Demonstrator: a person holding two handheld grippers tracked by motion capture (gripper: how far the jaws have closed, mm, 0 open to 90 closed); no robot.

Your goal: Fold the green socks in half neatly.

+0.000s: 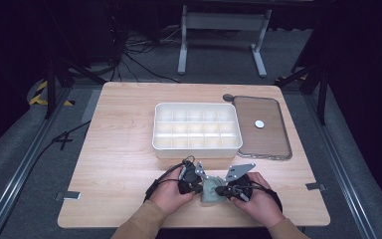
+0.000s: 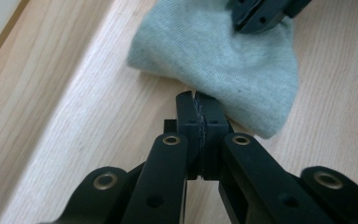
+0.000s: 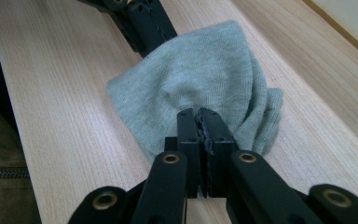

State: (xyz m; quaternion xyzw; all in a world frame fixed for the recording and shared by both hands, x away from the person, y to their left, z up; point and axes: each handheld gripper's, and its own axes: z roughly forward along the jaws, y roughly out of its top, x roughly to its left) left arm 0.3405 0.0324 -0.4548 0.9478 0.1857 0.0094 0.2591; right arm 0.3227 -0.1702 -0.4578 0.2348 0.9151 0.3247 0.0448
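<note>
High view: grey-green cloth (image 1: 210,191) half hidden between left hand-held gripper (image 1: 199,188) and right hand-held gripper (image 1: 221,189), both clamped on its edges.

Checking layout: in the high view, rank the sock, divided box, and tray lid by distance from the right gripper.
1. Sock: pinched by the right gripper, on its left.
2. Divided box: behind, mid-table.
3. Tray lid: behind and to the right, slightly farther than the box.
</note>
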